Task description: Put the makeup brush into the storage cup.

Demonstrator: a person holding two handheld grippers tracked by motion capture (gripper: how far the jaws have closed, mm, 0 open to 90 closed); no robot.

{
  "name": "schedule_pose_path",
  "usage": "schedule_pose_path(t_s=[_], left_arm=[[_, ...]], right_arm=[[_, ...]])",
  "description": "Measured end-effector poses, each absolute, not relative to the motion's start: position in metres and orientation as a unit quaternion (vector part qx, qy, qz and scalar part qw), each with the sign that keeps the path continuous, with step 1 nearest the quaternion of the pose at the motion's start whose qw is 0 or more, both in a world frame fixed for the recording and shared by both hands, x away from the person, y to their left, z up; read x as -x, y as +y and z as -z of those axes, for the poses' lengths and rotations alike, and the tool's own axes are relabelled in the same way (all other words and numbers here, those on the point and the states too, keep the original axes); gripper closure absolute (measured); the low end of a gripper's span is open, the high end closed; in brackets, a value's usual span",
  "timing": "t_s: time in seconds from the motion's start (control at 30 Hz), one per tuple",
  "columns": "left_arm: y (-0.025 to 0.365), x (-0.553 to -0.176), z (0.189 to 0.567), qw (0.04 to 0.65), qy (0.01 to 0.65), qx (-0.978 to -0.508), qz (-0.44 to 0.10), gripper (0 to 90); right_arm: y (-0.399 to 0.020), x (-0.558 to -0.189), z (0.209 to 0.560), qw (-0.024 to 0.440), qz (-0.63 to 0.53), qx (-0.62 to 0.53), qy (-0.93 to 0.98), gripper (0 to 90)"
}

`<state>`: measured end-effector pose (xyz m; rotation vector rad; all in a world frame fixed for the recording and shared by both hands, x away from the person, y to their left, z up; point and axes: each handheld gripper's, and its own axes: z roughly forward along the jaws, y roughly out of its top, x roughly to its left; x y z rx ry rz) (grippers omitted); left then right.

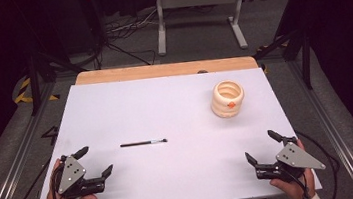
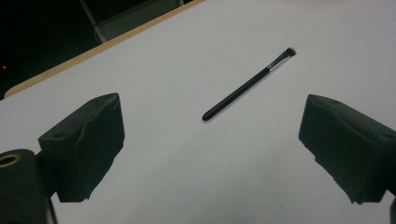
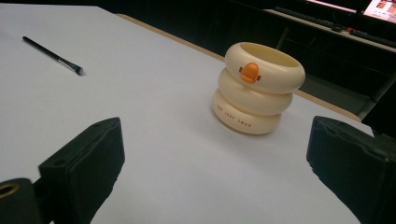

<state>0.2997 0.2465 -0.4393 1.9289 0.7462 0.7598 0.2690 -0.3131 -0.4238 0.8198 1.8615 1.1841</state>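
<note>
Lying flat near the table's (image 1: 114, 101) middle, brush (image 1: 143, 143) was seen, long axis left-right, bristles apparently rightward | left gripper (image 1: 94, 162) was held nearer, brush lay far-right of it, jaws spread, nothing gripped | right gripper (image 1: 262, 147) likewise released, near-right.

A slim black brush (image 1: 143, 143) is laid flat on the white counter (image 1: 173, 180), its bristle tip pointing right. A cream ribbed holder (image 1: 227, 99) with an orange mark is stood upright, well apart at the far right.
</note>
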Motion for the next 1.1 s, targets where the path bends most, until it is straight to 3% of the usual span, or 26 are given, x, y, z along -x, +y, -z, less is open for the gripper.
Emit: schedule_pose_path(t_s=[0.63,1.1], left_arm=[[0.244,-0.306,0.434,0.440,0.283,-0.799,-0.296,8.9],[0.229,-0.342,0.415,0.393,0.242,-0.854,-0.242,8.8]], right_arm=[[-0.311,-0.269,0.425,0.378,-0.463,-0.320,0.735,4.9],[-0.312,-0.271,0.427,0.356,-0.463,-0.327,0.743,5.3]])
